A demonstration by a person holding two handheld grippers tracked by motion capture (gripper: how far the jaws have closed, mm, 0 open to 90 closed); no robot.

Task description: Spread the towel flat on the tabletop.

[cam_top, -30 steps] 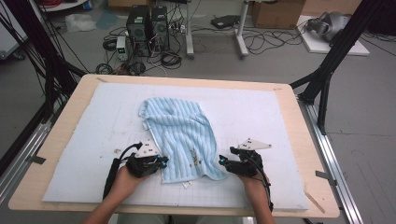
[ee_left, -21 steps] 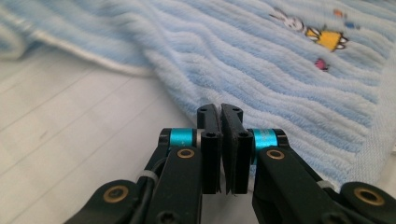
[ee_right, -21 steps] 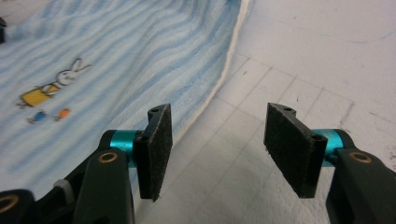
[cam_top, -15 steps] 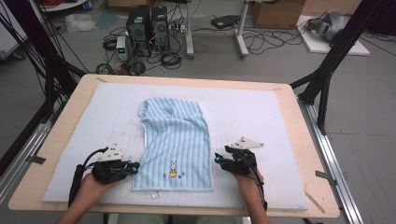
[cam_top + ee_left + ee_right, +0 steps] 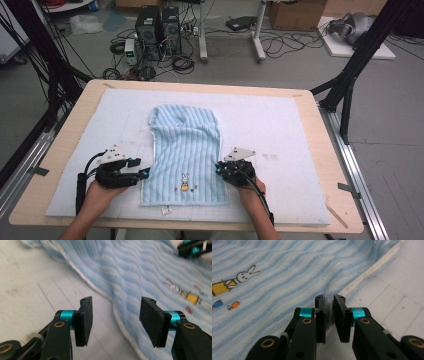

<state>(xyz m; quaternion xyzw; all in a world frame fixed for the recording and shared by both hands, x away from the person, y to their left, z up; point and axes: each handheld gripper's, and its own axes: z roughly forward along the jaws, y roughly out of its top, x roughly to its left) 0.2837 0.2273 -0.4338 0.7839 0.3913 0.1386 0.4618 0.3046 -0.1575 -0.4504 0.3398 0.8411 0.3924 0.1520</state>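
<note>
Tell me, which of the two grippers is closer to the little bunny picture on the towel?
The right gripper, though not by much. It sits at the towel's right edge, level with the bunny. The left gripper sits just off the towel's left edge, slightly farther away.

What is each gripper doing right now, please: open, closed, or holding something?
Left gripper: jaws wide open, holding nothing, at the blue striped towel's left edge.
Right gripper: jaws nearly closed, nothing between them, at the towel's right edge.

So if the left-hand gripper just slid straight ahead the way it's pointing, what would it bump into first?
Most likely the towel: the left gripper points its open jaws at its white-edged side, lying just ahead.
</note>
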